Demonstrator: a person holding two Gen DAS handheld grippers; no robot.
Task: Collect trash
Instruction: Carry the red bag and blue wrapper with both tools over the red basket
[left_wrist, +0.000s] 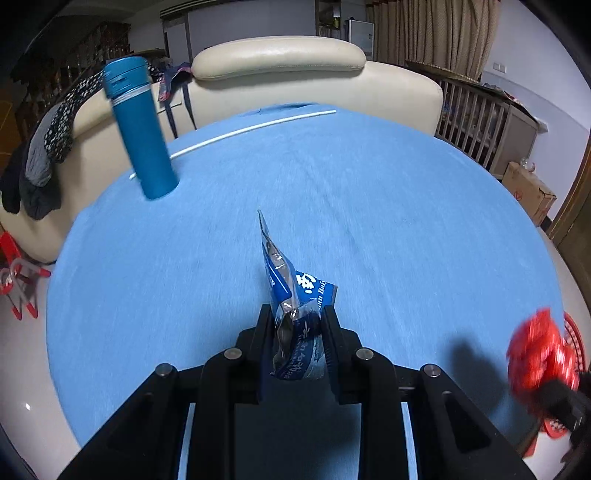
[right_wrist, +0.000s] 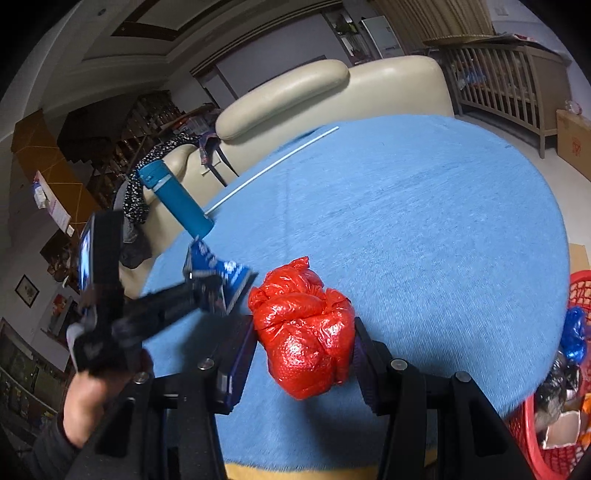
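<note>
My left gripper (left_wrist: 297, 314) is shut on a crumpled blue and silver wrapper (left_wrist: 286, 280), held above the blue tablecloth (left_wrist: 369, 192). The right wrist view shows that same wrapper (right_wrist: 218, 271) in the left gripper (right_wrist: 208, 291), blurred, with a hand below it. My right gripper (right_wrist: 304, 325) is shut on a crumpled red plastic bag (right_wrist: 304, 332) over the table's near edge. At the left wrist view's right edge the red bag (left_wrist: 535, 350) appears blurred. A red basket (right_wrist: 554, 435) with several pieces of trash stands low at the right.
A blue cylindrical bottle (left_wrist: 138, 129) stands on the table's far left, with a thin white rod (left_wrist: 236, 133) lying behind it. A cream sofa (left_wrist: 280, 62) with clothes draped over it sits beyond the table. A wooden crib (right_wrist: 509, 85) and cardboard box (left_wrist: 528, 192) stand at the right.
</note>
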